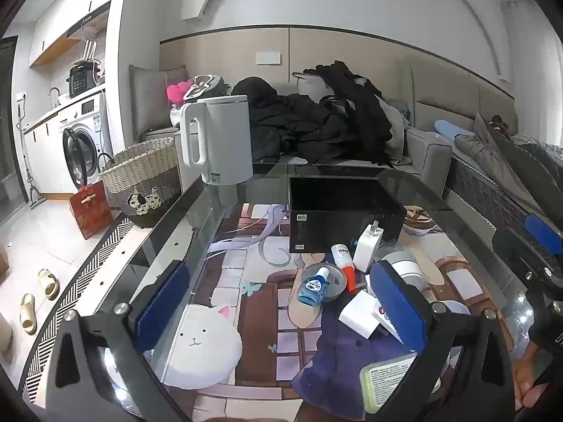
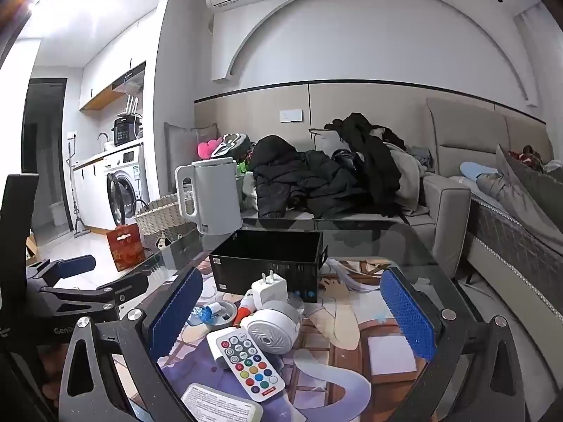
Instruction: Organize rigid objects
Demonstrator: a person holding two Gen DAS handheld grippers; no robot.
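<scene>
Hiding part of white remote [image 1: 381,311]: left gripper [image 1: 281,311] fingers [image 1: 399,307].

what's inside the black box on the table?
The black box is open-topped. Both views show only its dark inner walls near the rim; nothing sticks out above it. The front wall hides the floor, so it can't be called empty. The white charger stands outside, in front.

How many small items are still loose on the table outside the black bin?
7 that I can make out: remote, round white device, tape roll, charger plug, glue tube, blue bottle on a grey dish, labelled pack. Others may be hidden.
</scene>
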